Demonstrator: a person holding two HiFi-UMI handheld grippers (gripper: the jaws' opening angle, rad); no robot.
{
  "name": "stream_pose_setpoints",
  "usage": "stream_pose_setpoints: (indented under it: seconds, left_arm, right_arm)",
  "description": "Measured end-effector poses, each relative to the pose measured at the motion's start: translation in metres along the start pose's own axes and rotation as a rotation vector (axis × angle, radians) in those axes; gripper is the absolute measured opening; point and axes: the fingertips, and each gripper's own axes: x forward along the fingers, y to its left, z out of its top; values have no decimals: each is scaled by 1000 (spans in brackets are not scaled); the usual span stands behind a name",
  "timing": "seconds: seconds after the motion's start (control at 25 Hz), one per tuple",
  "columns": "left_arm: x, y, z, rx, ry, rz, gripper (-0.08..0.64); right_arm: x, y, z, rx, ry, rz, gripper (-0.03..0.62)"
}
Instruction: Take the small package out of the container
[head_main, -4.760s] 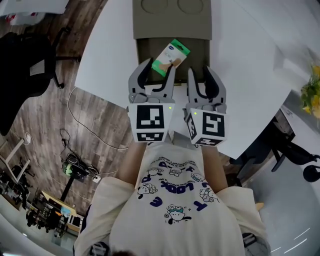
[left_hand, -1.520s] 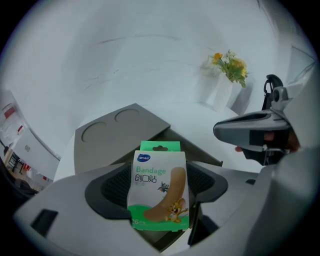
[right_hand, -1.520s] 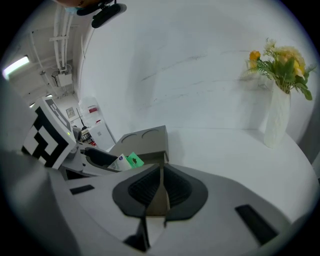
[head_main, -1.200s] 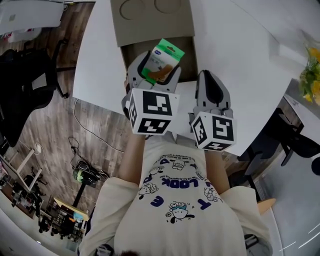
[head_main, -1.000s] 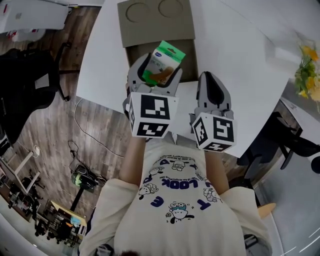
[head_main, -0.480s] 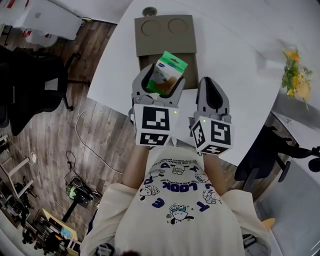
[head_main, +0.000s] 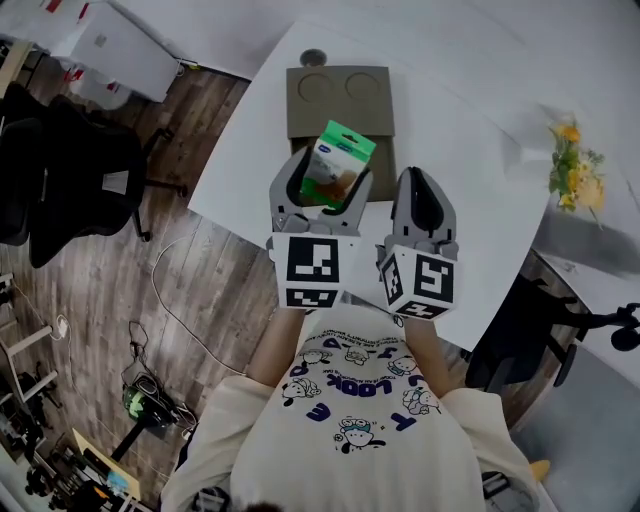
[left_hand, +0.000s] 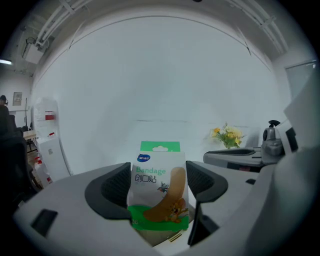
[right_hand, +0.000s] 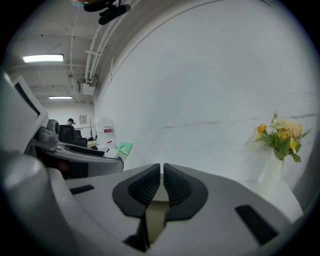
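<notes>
A small green-and-white bandage package (head_main: 336, 166) (left_hand: 159, 190) stands upright between the jaws of my left gripper (head_main: 322, 180) (left_hand: 156, 180), which is shut on it and holds it in the air above the open cardboard box (head_main: 340, 110). The box lies on the white table (head_main: 470, 190) with its lid, marked by two round imprints, folded back at the far side. My right gripper (head_main: 420, 192) (right_hand: 162, 185) hovers beside the left one, its jaws shut with nothing between them.
A vase of yellow flowers (head_main: 572, 170) (right_hand: 280, 137) stands at the table's right side. Black office chairs (head_main: 70, 190) are on the wooden floor to the left, and another chair (head_main: 520, 330) sits at the right. A small round object (head_main: 313, 58) lies beyond the box.
Both grippers have risen, the left one carrying the package higher above the box. The box and table now look smaller and farther away in the head view.
</notes>
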Motion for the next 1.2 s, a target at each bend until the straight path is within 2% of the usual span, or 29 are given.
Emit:
stream_pose_setpoints:
  seconds: [0.24, 0.48, 0.76, 1.2]
  left_arm:
    - [-14, 2, 10, -10, -73, 33, 336]
    - [-26, 9, 24, -11, -158, 97, 336]
    - [-32, 8, 30, -25, -229, 124, 336]
    - [-41, 11, 32, -27, -275, 177, 336]
  right_arm:
    - [-8, 7, 10, -23, -53, -2, 41]
    - [-13, 11, 21, -27, -111, -3, 41]
    - [-18, 11, 34, -38, -183, 4, 41]
    - [-15, 11, 36, -33, -192, 19, 41]
